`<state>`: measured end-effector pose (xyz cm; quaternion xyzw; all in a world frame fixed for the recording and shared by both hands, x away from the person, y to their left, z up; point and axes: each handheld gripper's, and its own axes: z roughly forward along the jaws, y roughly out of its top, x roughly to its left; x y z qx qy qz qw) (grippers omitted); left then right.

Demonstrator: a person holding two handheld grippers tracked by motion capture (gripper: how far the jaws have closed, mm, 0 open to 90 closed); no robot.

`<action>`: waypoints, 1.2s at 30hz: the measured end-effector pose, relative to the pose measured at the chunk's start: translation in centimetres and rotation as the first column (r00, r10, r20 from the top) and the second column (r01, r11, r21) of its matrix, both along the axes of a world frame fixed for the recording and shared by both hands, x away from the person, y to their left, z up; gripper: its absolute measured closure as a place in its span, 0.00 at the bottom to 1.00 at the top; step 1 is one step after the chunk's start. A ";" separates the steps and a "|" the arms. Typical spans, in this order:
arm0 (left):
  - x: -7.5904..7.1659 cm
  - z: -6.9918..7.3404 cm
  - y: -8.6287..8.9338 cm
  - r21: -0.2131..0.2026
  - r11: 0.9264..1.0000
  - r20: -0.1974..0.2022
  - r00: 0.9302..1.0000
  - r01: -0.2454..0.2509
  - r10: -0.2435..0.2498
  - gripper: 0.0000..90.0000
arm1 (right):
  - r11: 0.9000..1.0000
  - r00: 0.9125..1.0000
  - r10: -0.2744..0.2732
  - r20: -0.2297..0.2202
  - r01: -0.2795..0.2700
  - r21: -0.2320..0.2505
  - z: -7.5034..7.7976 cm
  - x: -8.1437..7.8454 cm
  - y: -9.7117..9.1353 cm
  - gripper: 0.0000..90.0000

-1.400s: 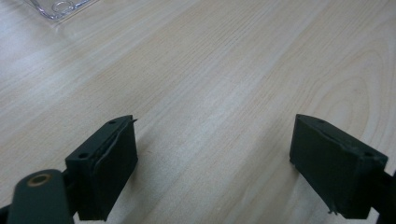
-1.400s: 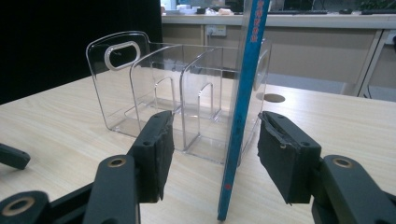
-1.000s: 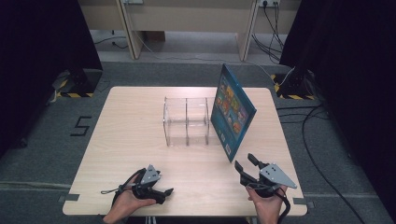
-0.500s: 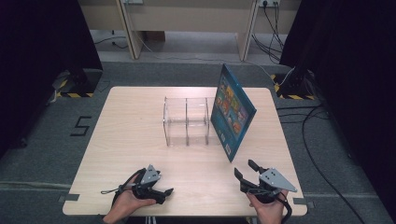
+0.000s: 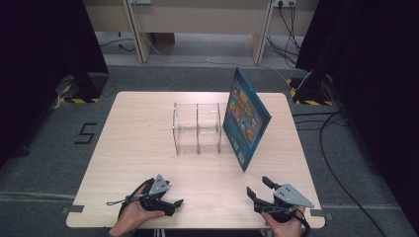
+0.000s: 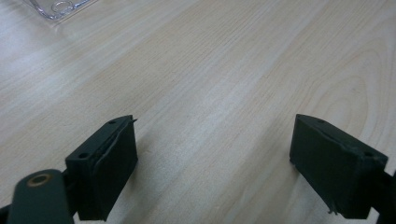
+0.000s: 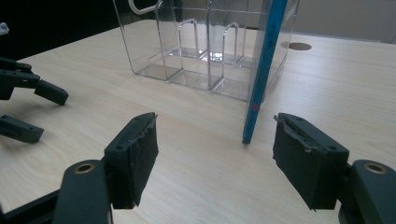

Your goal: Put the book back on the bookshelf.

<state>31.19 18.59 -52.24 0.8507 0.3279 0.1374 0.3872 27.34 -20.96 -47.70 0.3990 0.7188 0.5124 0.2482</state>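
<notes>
A clear acrylic rack with upright dividers stands mid-table. A blue picture book leans on edge against its right side. My left gripper rests near the front edge, left of centre, its jaws open over bare wood. My right gripper sits near the front right, pointing at the book's lower corner and the rack. Its jaws have just been opening and stand wide. Nothing is between them, and the book's edge stands a short way beyond the pads.
The light wooden table has bare wood left of the rack and along the front. Cables and desk legs lie on the grey floor beyond the far edge. From the right gripper view, the left gripper shows at the left.
My right gripper has drawn back slightly toward the front edge and its jaws have spread wider. The left gripper, book and rack have not moved.
</notes>
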 end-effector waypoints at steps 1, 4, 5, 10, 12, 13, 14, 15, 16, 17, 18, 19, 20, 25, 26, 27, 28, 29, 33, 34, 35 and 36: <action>0.0 0.0 0.0 0.000 1.000 0.000 1.000 0.000 0.000 0.15 | 1.000 1.000 0.000 0.000 0.000 0.000 0.0 0.0 0.0 0.35; 0.0 0.0 0.0 0.000 1.000 0.000 1.000 0.000 0.000 0.15 | 1.000 1.000 0.001 -0.006 -0.001 -0.010 -0.1 -0.2 -0.1 0.35; 0.0 0.0 0.0 0.000 1.000 0.001 1.000 0.000 0.000 0.15 | 1.000 1.000 0.001 -0.012 -0.001 -0.009 -0.1 -0.3 -0.2 0.34; 0.0 0.0 0.0 0.001 1.000 0.000 1.000 0.000 0.000 0.15 | 1.000 0.999 0.001 -0.034 -0.002 -0.011 -0.4 -0.7 -0.4 0.34; 0.0 0.0 0.0 0.000 1.000 0.000 1.000 0.000 0.000 0.15 | 1.000 0.999 0.000 -0.045 -0.001 -0.013 -0.5 -0.8 -0.5 0.33; 0.0 0.0 0.0 0.000 1.000 0.000 1.000 0.000 0.000 0.15 | 1.000 0.999 0.000 -0.047 -0.001 -0.015 -0.6 -0.9 -0.5 0.33; 0.0 0.0 0.0 -0.001 1.000 0.000 1.000 0.000 0.000 0.15 | 1.000 0.999 0.000 -0.047 -0.001 -0.015 -0.6 -0.9 -0.5 0.33; 0.0 0.0 0.0 -0.001 1.000 0.000 1.000 0.000 0.000 0.15 | 1.000 0.999 0.003 -0.049 -0.004 -0.019 -0.6 -1.0 -0.6 0.32; 0.0 0.0 0.0 -0.001 1.000 0.000 1.000 0.000 0.000 0.15 | 1.000 0.999 0.001 -0.054 -0.002 -0.019 -0.7 -1.1 -0.6 0.32; 0.0 0.0 0.0 -0.001 1.000 0.000 1.000 0.000 0.000 0.15 | 1.000 0.999 0.001 -0.054 -0.002 -0.019 -0.7 -1.1 -0.6 0.32; 0.0 0.0 0.0 -0.001 1.000 0.000 1.000 0.000 0.000 0.15 | 1.000 0.998 0.003 -0.059 -0.004 -0.019 -0.7 -1.2 -0.6 0.32; 0.0 0.0 0.0 0.000 1.000 0.000 1.000 0.001 -0.001 0.15 | 1.000 0.998 0.005 -0.063 -0.006 -0.019 -0.8 -1.3 -0.6 0.32; 0.0 0.0 0.0 0.000 1.000 0.000 1.000 0.001 -0.001 0.15 | 1.000 0.998 0.007 -0.069 -0.009 -0.023 -0.9 -1.4 -0.7 0.32; -0.1 0.0 0.1 -0.002 1.000 0.002 1.000 0.002 -0.002 0.15 | 0.999 0.996 0.009 -0.085 -0.012 -0.032 -1.1 -1.7 -0.7 0.32; -0.1 0.0 0.1 -0.003 1.000 0.003 1.000 0.002 -0.002 0.15 | 0.999 0.996 0.010 -0.087 -0.013 -0.034 -1.1 -1.7 -0.8 0.32; -0.1 0.0 0.1 -0.003 1.000 0.003 1.000 0.002 -0.002 0.15 | 0.999 0.996 0.010 -0.087 -0.013 -0.034 -1.1 -1.7 -0.8 0.32; -0.1 0.0 0.1 -0.003 1.000 0.002 1.000 0.003 -0.003 0.15 | 0.999 0.995 0.010 -0.095 -0.013 -0.036 -1.2 -1.8 -0.8 0.32; -0.1 0.0 0.1 -0.003 1.000 0.002 1.000 0.003 -0.003 0.15 | 0.999 0.995 0.012 -0.101 -0.016 -0.038 -1.2 -1.8 -0.8 0.32; -0.1 0.0 0.1 -0.003 1.000 0.002 1.000 0.004 -0.004 0.15 | 0.999 0.992 0.010 -0.128 -0.017 -0.052 -1.6 -2.1 -1.0 0.30; -0.1 -0.1 0.1 -0.004 1.000 0.002 1.000 0.004 -0.004 0.15 | 0.998 0.991 0.007 -0.134 -0.014 -0.055 -1.6 -2.2 -1.0 0.30; -0.1 -0.1 0.1 -0.004 1.000 0.002 1.000 0.004 -0.004 0.15 | 0.998 0.991 0.007 -0.134 -0.014 -0.055 -1.6 -2.2 -1.0 0.30; -0.1 -0.1 0.1 -0.003 1.000 0.003 1.000 0.005 -0.005 0.15 | 0.998 0.990 0.006 -0.140 -0.014 -0.058 -1.7 -2.2 -1.1 0.29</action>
